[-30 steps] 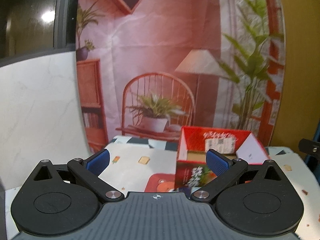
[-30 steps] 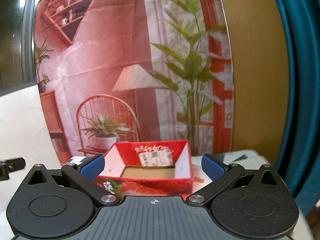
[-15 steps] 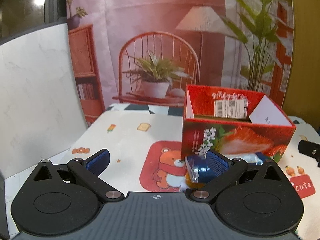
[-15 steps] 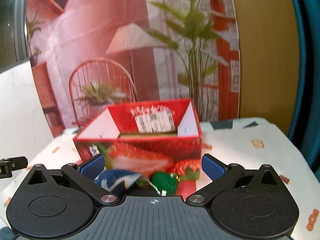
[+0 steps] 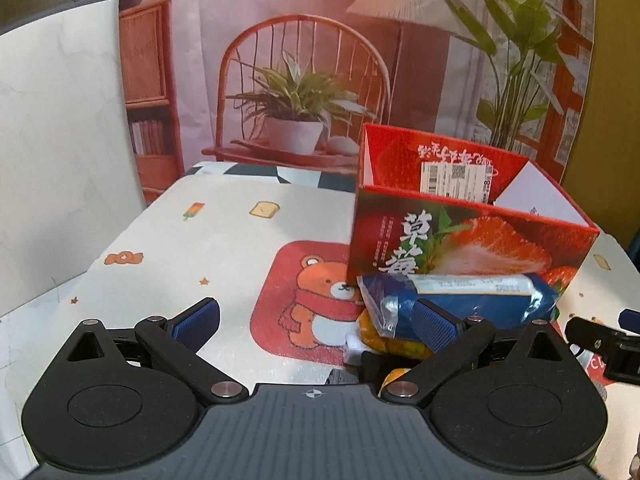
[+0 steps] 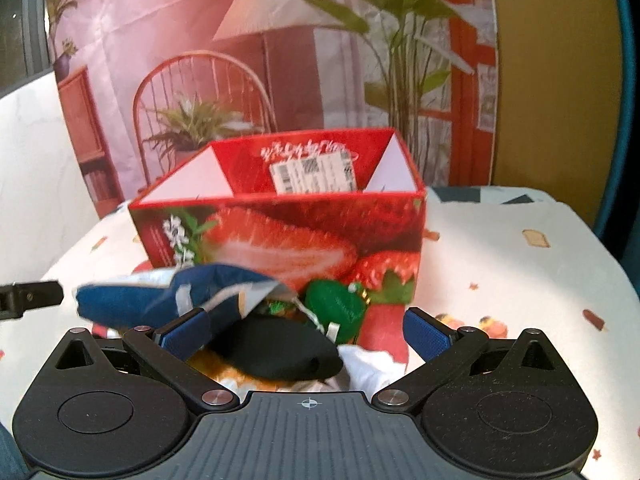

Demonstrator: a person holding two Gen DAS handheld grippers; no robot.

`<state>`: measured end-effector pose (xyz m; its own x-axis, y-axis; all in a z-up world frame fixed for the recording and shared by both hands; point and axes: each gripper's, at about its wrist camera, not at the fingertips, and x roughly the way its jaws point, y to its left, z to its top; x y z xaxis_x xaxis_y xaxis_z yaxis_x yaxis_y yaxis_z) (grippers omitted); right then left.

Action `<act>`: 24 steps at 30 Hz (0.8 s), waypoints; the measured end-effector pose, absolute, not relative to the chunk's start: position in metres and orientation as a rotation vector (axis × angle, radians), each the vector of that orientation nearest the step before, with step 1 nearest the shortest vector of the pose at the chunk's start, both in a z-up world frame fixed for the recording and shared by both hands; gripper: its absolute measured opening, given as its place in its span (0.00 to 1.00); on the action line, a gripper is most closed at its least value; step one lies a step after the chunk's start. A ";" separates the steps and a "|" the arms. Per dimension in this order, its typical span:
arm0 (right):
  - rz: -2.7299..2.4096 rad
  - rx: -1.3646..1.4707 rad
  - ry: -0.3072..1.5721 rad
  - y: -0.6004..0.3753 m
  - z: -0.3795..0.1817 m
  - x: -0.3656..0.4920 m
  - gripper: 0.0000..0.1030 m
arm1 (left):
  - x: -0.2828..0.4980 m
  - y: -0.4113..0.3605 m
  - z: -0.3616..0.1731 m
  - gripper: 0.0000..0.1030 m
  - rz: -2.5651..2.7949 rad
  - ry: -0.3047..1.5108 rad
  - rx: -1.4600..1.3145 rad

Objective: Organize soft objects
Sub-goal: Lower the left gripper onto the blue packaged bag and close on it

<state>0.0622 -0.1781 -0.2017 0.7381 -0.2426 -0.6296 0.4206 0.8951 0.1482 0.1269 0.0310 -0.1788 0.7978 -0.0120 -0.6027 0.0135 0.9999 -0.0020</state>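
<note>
Soft packets sit heaped on the worktop (image 5: pixel 168 240) just in front of the red box (image 5: pixel 472 240), and that is what my next move turns on. The blue pouch (image 5: pixel 472 300) tops the heap, its long axis running left to right along the box's front wall. From my left tongs (image 5: pixel 316 318) it lies ahead and to the right, its crimped end touching the right finger. My right tongs (image 6: pixel 306 330) seem nearer the heap: a black pouch (image 6: pixel 276 348) lies between the fingers, a green packet (image 6: pixel 336 310) just beyond. Both tongs stand spread wide, holding nothing. The box looks empty as far as I can see. Its front shows strawberries and the characters 草莓; a barcode label (image 6: pixel 314 172) inside is too small to read.
</note>
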 end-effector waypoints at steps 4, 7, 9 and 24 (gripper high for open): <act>-0.347 0.277 0.658 -0.173 -0.211 0.064 0.99 | 0.127 0.030 -0.184 1.00 -0.023 0.656 0.006; -0.341 0.279 0.660 -0.175 -0.215 0.062 0.98 | 0.128 0.029 -0.188 1.00 -0.028 0.666 0.011; -0.344 0.290 0.663 -0.178 -0.217 0.061 0.93 | 0.127 0.030 -0.191 1.00 -0.032 0.672 0.009; -0.289 0.346 0.617 -0.180 -0.212 0.060 0.80 | 0.129 0.040 -0.187 0.76 -0.151 0.676 -0.134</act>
